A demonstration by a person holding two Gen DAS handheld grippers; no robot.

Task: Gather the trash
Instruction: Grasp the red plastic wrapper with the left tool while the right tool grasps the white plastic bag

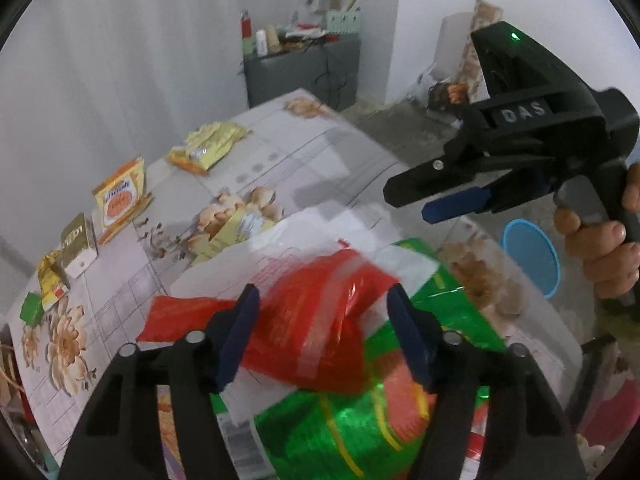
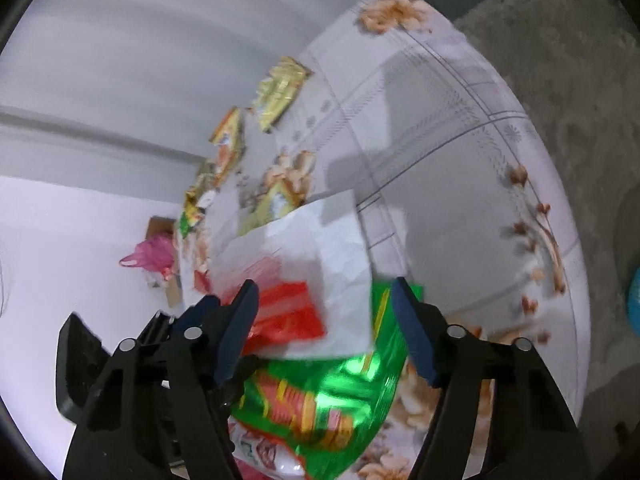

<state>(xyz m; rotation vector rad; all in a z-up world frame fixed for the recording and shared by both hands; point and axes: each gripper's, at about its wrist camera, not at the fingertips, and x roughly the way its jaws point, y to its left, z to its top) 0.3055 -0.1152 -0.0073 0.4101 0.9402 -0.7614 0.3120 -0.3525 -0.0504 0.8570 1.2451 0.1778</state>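
Yellow wrappers (image 1: pixel 206 147) and small boxes (image 1: pixel 120 196) line the upper left of the flowered surface (image 1: pixel 352 152) in the left wrist view. At lower centre, the left tool (image 1: pixel 322 334) stands part open over a red wrapper (image 1: pixel 304 320) lying on a green bag (image 1: pixel 332 432), pads clear of it. At right, a hand (image 1: pixel 600 248) holds the right tool (image 1: pixel 416 204), also part open and gripping nothing, above a blue bin (image 1: pixel 532 256).
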